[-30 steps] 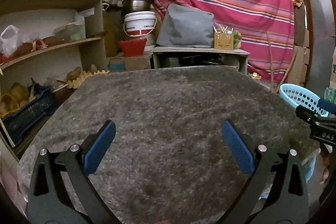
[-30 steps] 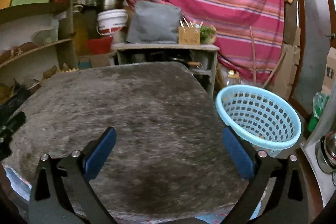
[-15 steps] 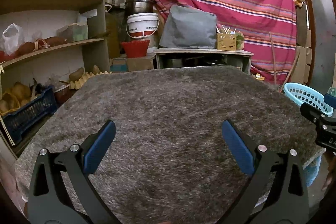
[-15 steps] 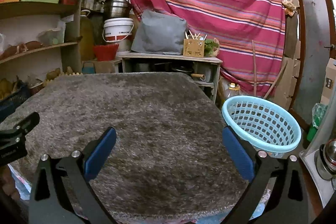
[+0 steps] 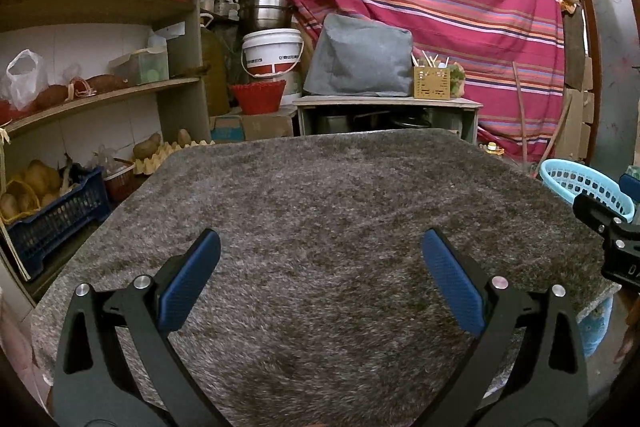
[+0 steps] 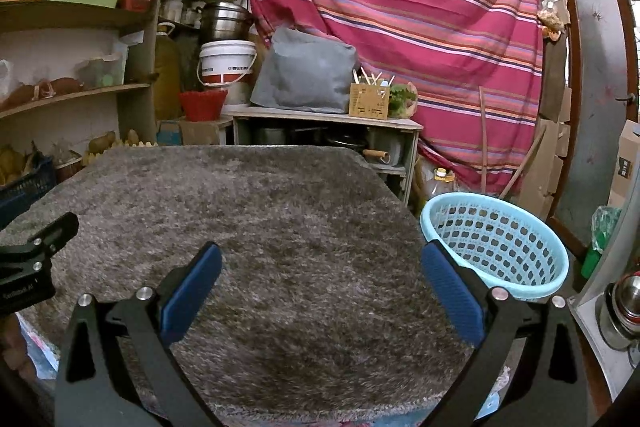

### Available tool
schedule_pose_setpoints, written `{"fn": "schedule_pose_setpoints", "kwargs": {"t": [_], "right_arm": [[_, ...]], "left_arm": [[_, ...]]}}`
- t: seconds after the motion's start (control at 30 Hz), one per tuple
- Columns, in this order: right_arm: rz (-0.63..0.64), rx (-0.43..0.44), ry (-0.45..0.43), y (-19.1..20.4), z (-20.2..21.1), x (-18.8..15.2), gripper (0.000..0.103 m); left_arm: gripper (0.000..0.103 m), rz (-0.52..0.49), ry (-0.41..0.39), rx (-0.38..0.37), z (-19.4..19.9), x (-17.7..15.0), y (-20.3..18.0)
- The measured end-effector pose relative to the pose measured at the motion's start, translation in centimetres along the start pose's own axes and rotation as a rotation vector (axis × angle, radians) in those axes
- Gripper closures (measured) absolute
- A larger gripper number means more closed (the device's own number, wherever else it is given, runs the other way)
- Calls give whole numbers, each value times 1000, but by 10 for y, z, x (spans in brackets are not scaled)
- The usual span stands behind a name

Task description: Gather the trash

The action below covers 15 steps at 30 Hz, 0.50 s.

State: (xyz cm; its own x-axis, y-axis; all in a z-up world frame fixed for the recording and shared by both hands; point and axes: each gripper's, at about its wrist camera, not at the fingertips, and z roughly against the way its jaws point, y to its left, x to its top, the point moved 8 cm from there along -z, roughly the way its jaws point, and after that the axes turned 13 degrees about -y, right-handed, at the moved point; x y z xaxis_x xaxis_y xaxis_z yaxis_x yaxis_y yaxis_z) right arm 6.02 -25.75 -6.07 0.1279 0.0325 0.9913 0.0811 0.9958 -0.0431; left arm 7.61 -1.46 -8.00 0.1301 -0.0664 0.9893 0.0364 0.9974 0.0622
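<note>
While no trash shows on rug (image 5: pixel 320 211), both grippers, left (image 5: pixel 320 279) and right (image 6: pixel 320 283), hover wide open, empty; basket (image 6: pixel 496 247) beside rug's right edge; likely search step; next: locate trash.

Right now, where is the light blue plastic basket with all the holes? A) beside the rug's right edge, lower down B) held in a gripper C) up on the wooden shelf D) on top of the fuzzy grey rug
A: the light blue plastic basket sits just off the right edge of the fuzzy grey rug, below its surface, and neither gripper touches it.
</note>
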Motion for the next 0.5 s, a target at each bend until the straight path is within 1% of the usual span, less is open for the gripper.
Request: {"fn": "schedule_pose_setpoints", "kwargs": {"t": [0.5], "right_arm": [[-6,11,6,0,0,-1,4]], "left_arm": [[5,5,-13,-3,4,2,-4]]}}
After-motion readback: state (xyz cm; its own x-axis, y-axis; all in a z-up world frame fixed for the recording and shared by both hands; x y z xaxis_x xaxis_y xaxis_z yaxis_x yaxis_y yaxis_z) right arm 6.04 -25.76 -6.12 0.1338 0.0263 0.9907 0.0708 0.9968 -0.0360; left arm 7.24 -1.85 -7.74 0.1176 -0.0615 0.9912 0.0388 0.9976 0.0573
